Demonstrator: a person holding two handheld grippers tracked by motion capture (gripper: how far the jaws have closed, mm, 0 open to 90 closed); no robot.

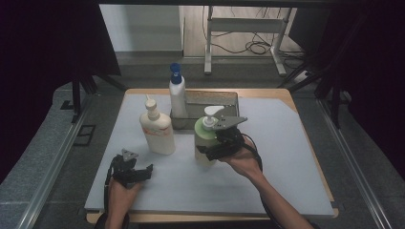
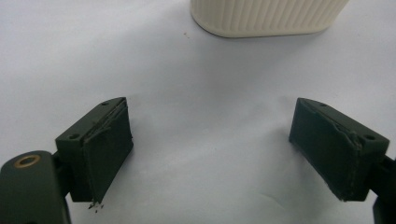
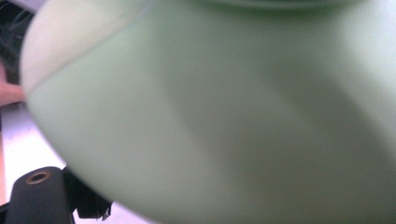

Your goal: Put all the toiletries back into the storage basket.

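A pale green pump bottle (image 1: 201,135) with a white pump head stands upright at the middle of the white mat (image 1: 286,157). My right gripper (image 1: 210,150) is shut on its right side, with the hand behind it. In the right gripper view the green bottle (image 3: 233,116) is blurred and very close, and one black jaw shows at the lower left. My left gripper (image 1: 145,171) rests near the mat's front left, open and holding nothing. In the left gripper view its fingers (image 2: 105,149) are spread wide over bare mat, with a cream bottle's base (image 2: 266,18) ahead.
A cream bottle with an orange label (image 1: 157,130) stands left of centre. A white bottle with a blue pump (image 1: 177,95) stands at the left end of a metal tray (image 1: 224,98) at the back. Dark rails and curtains flank the table.
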